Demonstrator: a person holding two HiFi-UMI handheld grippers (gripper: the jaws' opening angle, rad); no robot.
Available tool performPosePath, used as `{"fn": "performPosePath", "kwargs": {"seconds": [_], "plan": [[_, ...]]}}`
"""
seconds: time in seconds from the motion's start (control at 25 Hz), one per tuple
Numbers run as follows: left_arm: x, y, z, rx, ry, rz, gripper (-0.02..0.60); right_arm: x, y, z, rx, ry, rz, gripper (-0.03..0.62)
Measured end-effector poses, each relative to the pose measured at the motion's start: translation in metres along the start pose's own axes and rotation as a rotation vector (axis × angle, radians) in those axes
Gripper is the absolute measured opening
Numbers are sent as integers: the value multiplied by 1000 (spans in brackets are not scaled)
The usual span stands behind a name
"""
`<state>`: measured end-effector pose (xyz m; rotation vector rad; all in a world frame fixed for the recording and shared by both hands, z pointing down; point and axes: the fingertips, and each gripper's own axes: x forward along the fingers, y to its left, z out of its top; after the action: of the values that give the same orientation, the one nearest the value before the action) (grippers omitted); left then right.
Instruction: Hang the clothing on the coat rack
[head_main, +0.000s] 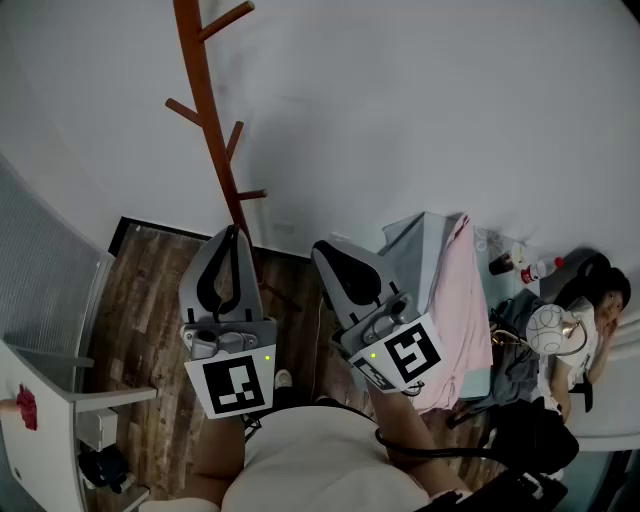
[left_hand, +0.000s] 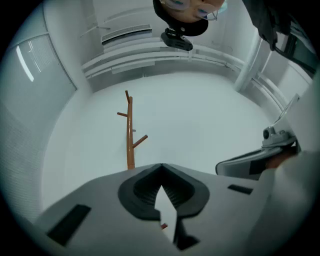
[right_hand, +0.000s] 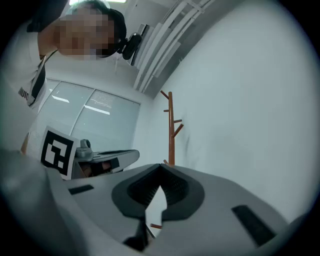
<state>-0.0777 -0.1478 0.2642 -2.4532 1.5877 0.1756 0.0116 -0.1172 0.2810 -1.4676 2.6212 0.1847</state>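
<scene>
A brown wooden coat rack (head_main: 212, 120) with bare pegs stands against the white wall, and nothing hangs on it. Pink clothing (head_main: 458, 300) lies draped over a light blue piece (head_main: 412, 245) at the right. My left gripper (head_main: 233, 233) is shut and empty, pointing at the foot of the rack. My right gripper (head_main: 322, 248) is shut and empty beside it, left of the pink clothing. The left gripper view looks past the shut left gripper (left_hand: 161, 167) at the coat rack (left_hand: 130, 135). In the right gripper view the coat rack (right_hand: 171, 130) rises beyond the shut right gripper (right_hand: 161, 167).
A white shelf unit (head_main: 50, 400) stands at the left over the dark wood floor (head_main: 150, 290). Bottles (head_main: 525, 265) and a bag (head_main: 530, 430) sit at the right, where a person (head_main: 590, 310) rests. Each gripper shows in the other's view.
</scene>
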Motion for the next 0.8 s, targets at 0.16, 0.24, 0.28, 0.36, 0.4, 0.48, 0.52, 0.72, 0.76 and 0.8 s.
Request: {"fn": "performPosePath", "kwargs": {"seconds": [0.16, 0.24, 0.28, 0.36, 0.4, 0.48, 0.52, 0.72, 0.76, 0.8], "plan": [[-1, 2, -4, -3, 1, 6, 11, 1, 1, -4, 5, 3, 3, 20], [-1, 2, -6, -6, 7, 9, 11, 3, 1, -6, 9, 6, 4, 20], [0, 3, -7, -8, 10, 11, 11, 3, 1, -7, 11, 8, 5, 20], [-1, 5, -9, -11, 13, 13, 11, 5, 2, -10, 16, 10, 5, 20], [-1, 6, -10, -12, 14, 13, 11, 6, 3, -11, 18, 11, 5, 20], [-2, 8, -12, -11, 14, 14, 11, 8, 5, -13, 23, 14, 5, 20], [-2, 9, -13, -8, 14, 16, 11, 9, 6, -14, 26, 14, 5, 20], [3, 8, -22, -22, 25, 2, 11, 11, 7, -20, 34, 19, -4, 21], [4, 7, -24, -33, 29, -8, 11, 10, 6, -21, 32, 24, -14, 21], [6, 5, -27, -44, 32, -21, 11, 9, 5, -23, 31, 30, -29, 21]]}}
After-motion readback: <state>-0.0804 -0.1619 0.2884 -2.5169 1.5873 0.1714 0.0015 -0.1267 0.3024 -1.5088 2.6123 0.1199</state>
